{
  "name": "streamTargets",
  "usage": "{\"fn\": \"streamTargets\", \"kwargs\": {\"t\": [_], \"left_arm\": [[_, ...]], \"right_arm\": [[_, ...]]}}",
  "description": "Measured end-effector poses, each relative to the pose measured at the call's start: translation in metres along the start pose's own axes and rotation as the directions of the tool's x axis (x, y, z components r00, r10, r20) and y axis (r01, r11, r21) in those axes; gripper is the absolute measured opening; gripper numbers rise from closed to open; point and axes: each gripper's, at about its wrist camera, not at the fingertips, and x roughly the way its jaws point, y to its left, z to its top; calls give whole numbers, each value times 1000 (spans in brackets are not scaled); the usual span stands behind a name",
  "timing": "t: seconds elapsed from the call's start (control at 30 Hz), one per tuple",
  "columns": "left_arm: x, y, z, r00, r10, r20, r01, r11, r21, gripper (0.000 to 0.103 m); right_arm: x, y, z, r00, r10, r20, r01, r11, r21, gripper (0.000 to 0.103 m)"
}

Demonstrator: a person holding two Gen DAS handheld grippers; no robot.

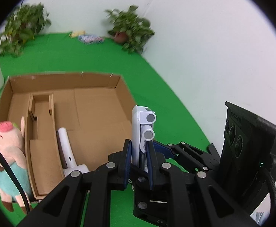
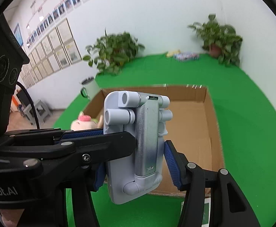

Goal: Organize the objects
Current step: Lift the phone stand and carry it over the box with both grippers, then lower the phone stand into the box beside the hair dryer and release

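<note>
We hold the folding phone stand (image 1: 142, 132) between both tools, above the near edge of the cardboard box (image 1: 66, 87). Our left gripper (image 1: 139, 162) is clamped tight on its thin edge, which keeps the stand upright. Our right gripper (image 2: 149, 151) straddles the stand's broad back: the left pad presses on it, but whether the right pad touches we cannot tell. We judge the two-sided hold is meant to steady the hinged piece before it goes in, beside the white handheld device (image 1: 68, 151). The plush pig (image 1: 9, 151) leans on the box's outer wall.
</note>
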Motion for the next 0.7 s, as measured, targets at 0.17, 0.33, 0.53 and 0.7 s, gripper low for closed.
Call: {"fn": "streamTargets", "kwargs": {"t": [0.17, 0.33, 0.53, 0.7], "left_arm": [[40, 34, -8, 996, 5, -90, -12, 998, -68, 14], [79, 59, -15, 986, -3, -164, -18, 992, -126, 14], [103, 76, -17, 978, -18, -206, -14, 988, -155, 14], [120, 90, -25, 968, -3, -253, -40, 986, -163, 15]], "right_arm": [[60, -15, -6, 991, 30, -127, -26, 999, 31, 53], [110, -34, -25, 972, 43, -230, -28, 997, 67, 53], [148, -47, -41, 951, 40, -308, -9, 995, 104, 53], [172, -57, -55, 919, 87, -384, -24, 986, 166, 57]]}}
